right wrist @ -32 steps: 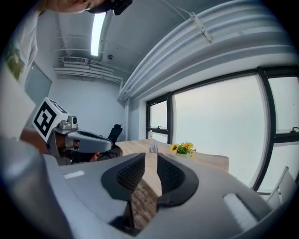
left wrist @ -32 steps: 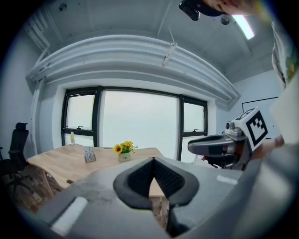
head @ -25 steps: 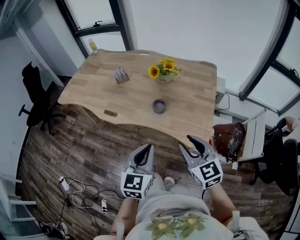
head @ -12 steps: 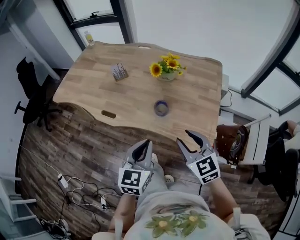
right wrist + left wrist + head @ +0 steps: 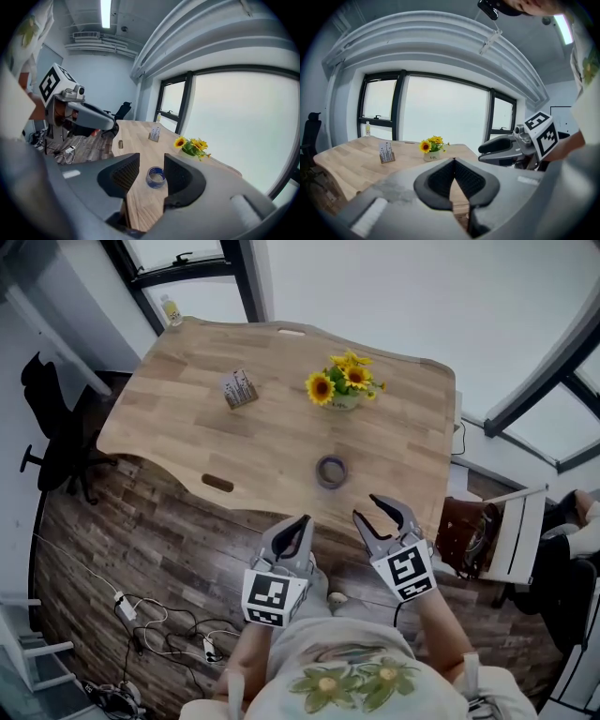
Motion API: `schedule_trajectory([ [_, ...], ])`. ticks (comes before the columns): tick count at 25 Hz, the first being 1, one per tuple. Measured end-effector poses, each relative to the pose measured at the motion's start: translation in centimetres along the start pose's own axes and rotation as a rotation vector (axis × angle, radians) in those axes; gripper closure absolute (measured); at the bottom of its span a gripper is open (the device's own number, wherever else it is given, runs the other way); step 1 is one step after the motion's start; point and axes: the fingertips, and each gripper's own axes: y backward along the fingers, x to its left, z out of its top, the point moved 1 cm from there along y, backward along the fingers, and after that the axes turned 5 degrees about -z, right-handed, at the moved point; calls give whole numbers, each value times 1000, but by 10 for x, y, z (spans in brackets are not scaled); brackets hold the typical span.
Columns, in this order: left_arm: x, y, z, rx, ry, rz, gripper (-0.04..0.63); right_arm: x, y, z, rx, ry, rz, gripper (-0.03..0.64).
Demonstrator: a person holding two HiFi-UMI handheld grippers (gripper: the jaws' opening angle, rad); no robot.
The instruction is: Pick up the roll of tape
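The person is carrying both tongs forward: against a second ago, the wooden floor between them and the table edge is shrinking in the head view, and the tape is sitting much closer ahead of the right one.

The left grey two-jaw gripper is keeping its tips together with nothing between them. The right grey two-jaw gripper is holding its jaws wide apart after spreading them a little more within the last second. It is gripping nothing; its own view is framing the tape through the gap. I judge this to be the approach, with the right gripper readied for the grasp and contact not yet made.

The blue-edged roll of clear tape is lying flat on the light wooden table, near its front edge, just beyond the right jaws and apart from them.

Counting: two grippers, one roll of tape, and one small brown thing at the table's front edge, which I cannot identify. Farther back are one white pot of yellow sunflowers, one small card stand and one small bottle at the far corner.
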Motion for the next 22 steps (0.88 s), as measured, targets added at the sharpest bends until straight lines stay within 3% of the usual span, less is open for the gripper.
schedule_trajectory([
  [7, 33, -22, 1, 14, -1, -39, 591, -3, -42, -10, 56, 37, 6, 466],
  [22, 90, -53, -8, 57, 13, -122, 591, 16, -124, -65, 282, 174, 77, 465],
])
